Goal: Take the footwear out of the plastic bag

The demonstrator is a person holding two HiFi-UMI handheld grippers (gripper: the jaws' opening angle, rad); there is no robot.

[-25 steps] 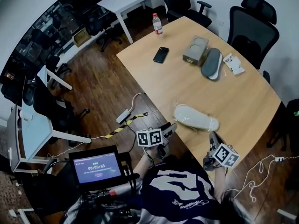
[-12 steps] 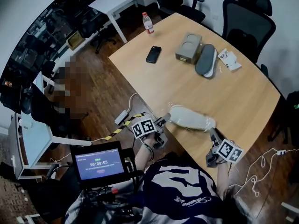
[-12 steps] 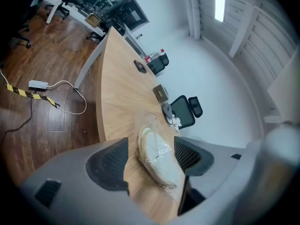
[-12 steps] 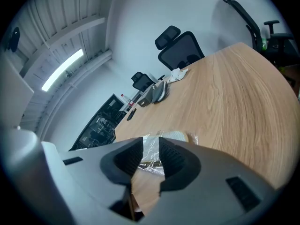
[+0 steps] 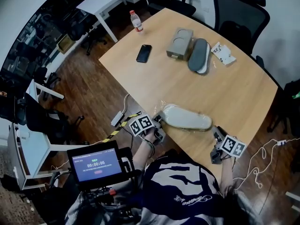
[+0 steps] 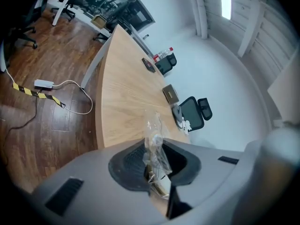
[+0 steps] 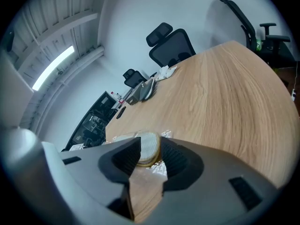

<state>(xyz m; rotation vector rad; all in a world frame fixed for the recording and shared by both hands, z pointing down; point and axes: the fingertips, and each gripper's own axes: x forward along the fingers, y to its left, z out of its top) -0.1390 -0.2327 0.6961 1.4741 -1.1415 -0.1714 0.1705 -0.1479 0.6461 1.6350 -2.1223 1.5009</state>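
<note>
The left claw (image 5: 158, 120) sits at the desk's (image 5: 234, 88) near edge, low in the head view. Its jaws have just been closing and now pinch a crumpled fold of the clear plastic bag (image 6: 155, 142), which stands up between them in the left gripper view. The right claw (image 5: 217, 135) is at the lower right. Its jaws have just been opening and now stand spread, with the heel end of the pale shoe (image 7: 146, 147) between their tips, the pads not pressing on it.

The shoe (image 5: 186, 118) lies on its side along the near edge between the two claws, still wrapped in the bag, whose film crinkles around its toe end by the left claw.

Well apart, in the upper part of the frame, lie a second dark-soled shoe (image 5: 198, 55), a grey box (image 5: 179, 43), a black phone (image 5: 144, 53) and a bottle (image 5: 136, 20).
</note>
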